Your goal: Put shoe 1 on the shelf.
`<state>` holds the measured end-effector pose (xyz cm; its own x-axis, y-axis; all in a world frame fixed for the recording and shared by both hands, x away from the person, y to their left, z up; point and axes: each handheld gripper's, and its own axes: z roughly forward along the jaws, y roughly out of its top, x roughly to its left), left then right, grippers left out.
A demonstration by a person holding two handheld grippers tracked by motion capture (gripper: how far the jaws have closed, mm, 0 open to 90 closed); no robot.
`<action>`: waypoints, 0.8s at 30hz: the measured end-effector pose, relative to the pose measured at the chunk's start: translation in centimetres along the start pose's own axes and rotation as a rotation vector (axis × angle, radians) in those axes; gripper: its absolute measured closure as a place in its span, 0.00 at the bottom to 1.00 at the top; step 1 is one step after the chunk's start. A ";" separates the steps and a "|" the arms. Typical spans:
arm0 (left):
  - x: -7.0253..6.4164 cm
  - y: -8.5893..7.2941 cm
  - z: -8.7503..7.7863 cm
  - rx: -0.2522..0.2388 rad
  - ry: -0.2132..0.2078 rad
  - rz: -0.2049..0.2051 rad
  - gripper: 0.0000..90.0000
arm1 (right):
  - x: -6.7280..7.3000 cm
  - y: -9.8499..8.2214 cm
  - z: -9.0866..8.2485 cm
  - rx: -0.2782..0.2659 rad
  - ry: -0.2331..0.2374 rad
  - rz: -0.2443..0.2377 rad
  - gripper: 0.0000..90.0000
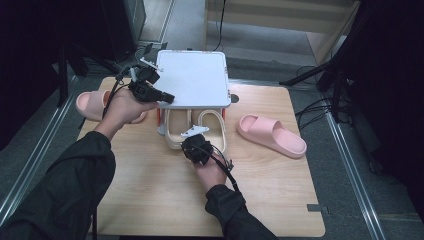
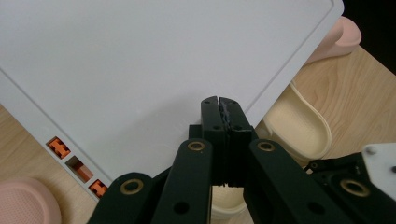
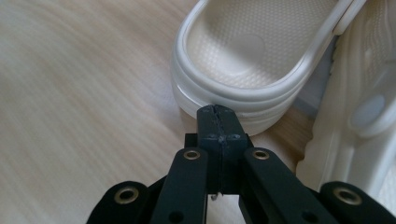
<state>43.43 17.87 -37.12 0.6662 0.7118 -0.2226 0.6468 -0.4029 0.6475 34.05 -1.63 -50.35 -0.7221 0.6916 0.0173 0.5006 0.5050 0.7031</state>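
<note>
No brand, label or writing can be read on anything here.

Nearest the person, the right claw (image 1: 194, 142) sits toward the middle of the wooden table (image 1: 150, 200), its jaws pressed together and holding nothing. In the right gripper view the closed tips lie right at the rounded heel of a cream slipper (image 3: 247, 56), close enough that contact cannot be told. A second cream slipper (image 3: 364, 107) lies just beside it, a detail the high view shows as two cream slippers tucked partly under a white rack (image 1: 192, 77).

Farther back, the left claw (image 1: 167, 97) is also pressed together and empty; its tips rest at the left front edge of the rack's white top panel. The left gripper view adds orange clips (image 2: 59, 147) set in the panel's rim, which the high view does not resolve.

One pink slipper (image 1: 271, 134) lies toward the table's right edge, another pink slipper (image 1: 92, 105) at the far left edge, partly behind the left hand (image 1: 125, 107).
</note>
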 end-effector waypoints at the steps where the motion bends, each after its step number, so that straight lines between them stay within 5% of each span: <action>1: -0.1 0.0 0.0 -0.001 0.001 -0.002 0.99 | -0.1 0.2 0.2 -0.005 0.004 0.006 1.00; 6: 0.0 0.0 0.0 -0.003 -0.001 0.001 0.99 | -0.6 1.3 1.1 -0.015 -0.071 -0.010 1.00; 13: 0.0 -0.1 0.0 -0.006 0.003 0.007 0.99 | -1.9 2.5 2.5 -0.049 -0.059 0.081 1.00; 16: -0.1 -0.2 0.0 -0.013 0.010 0.010 0.99 | -1.6 2.4 3.0 -0.043 -0.082 0.021 1.00; 24: -0.2 -0.2 -0.1 -0.013 0.021 0.010 0.99 | -1.0 0.8 0.9 -0.052 -0.004 0.015 1.00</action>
<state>43.15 17.82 -37.15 0.6648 0.7196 -0.2004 0.6348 -0.4028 0.6594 35.66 -1.46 -50.40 -0.7128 0.7009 0.0253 0.4856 0.4672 0.7389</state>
